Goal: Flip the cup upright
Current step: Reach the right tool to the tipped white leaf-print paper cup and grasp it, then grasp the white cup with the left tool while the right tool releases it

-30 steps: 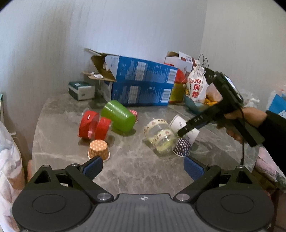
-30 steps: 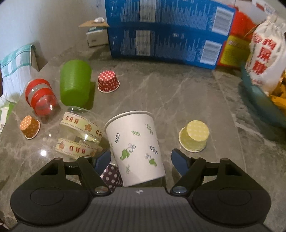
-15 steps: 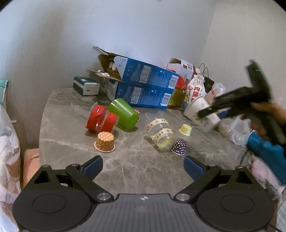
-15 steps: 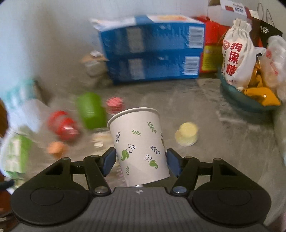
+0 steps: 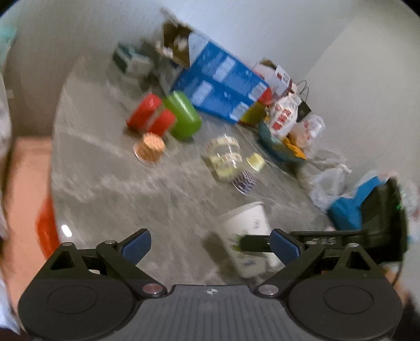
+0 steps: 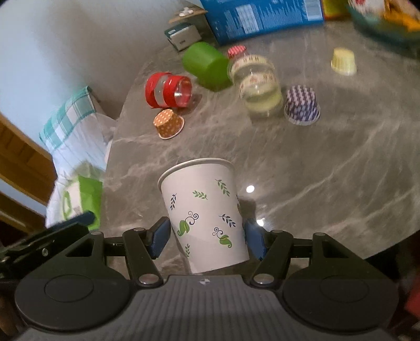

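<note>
A white paper cup with green and blue leaf prints (image 6: 207, 215) sits between the blue pads of my right gripper (image 6: 207, 236), which is shut on its lower body. The cup's rim points up and away from the camera, over the near part of the grey marble table (image 6: 328, 162). In the blurred left wrist view the same cup (image 5: 246, 236) stands mouth up close in front, with the right gripper (image 5: 258, 242) clamped on it from the right. My left gripper (image 5: 210, 246) is open and empty, its right pad just beside the cup.
A green cup (image 6: 206, 65), a red-banded jar (image 6: 168, 90) and a clear taped jar (image 6: 258, 84) lie on their sides. Orange (image 6: 168, 124), purple (image 6: 302, 105), yellow (image 6: 344, 61) and red (image 6: 236, 51) cupcake liners sit mouth down. Blue boxes (image 6: 262, 18) stand at the back.
My right gripper has carried the paper cup from the far right down to the near middle of the table, turning it mouth up. The left gripper has tilted and swung toward it.
</note>
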A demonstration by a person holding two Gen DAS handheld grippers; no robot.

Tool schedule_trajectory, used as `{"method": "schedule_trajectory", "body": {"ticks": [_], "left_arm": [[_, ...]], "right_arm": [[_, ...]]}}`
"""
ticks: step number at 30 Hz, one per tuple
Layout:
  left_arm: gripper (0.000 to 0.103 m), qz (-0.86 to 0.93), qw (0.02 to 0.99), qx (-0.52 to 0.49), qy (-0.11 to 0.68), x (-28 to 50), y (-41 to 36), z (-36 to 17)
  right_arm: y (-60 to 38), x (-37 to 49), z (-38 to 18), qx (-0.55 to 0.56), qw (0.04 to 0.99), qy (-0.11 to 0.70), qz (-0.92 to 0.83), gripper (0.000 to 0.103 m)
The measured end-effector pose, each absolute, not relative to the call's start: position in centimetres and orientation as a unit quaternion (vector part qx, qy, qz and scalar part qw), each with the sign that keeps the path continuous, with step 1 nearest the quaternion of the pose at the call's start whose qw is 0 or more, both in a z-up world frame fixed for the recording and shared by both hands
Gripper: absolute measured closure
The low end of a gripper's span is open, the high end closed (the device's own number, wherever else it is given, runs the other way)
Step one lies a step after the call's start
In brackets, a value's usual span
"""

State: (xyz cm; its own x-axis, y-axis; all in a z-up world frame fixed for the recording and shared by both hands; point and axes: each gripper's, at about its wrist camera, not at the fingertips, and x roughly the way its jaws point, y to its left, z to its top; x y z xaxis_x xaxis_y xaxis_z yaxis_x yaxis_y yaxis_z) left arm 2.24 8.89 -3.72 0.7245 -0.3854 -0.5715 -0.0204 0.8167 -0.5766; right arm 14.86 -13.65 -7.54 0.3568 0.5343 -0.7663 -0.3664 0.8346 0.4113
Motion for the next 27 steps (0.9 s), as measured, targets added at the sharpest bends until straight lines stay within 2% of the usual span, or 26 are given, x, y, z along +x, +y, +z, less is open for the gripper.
{"method": "schedule_trajectory", "body": {"ticks": [9,17,23,27], "left_arm": [[0.005,-0.116,0.818,-0.361,0.434,7.9,8.2,-5.3],[0.005,-0.116,0.786,-0.369,0.482,9.7,6.1,-6.8],[0.013,-0.11,0.781,-0.359,0.499,10.6,5.0,-7.3],[0.021,-0.106,0.781,-0.349,0.507,11.0,4.2,-7.5]], "right_arm": [[-12.9,14.0,-9.6,0.12,0.816,0.494,0.275,0.037],[-12.9,13.3,-9.7,0.104,0.822,0.482,0.285,0.036],[-13.0,12.9,-9.7,0.099,0.822,0.475,0.299,0.036],[-13.2,12.7,-9.7,0.096,0.821,0.471,0.307,0.036]]}}
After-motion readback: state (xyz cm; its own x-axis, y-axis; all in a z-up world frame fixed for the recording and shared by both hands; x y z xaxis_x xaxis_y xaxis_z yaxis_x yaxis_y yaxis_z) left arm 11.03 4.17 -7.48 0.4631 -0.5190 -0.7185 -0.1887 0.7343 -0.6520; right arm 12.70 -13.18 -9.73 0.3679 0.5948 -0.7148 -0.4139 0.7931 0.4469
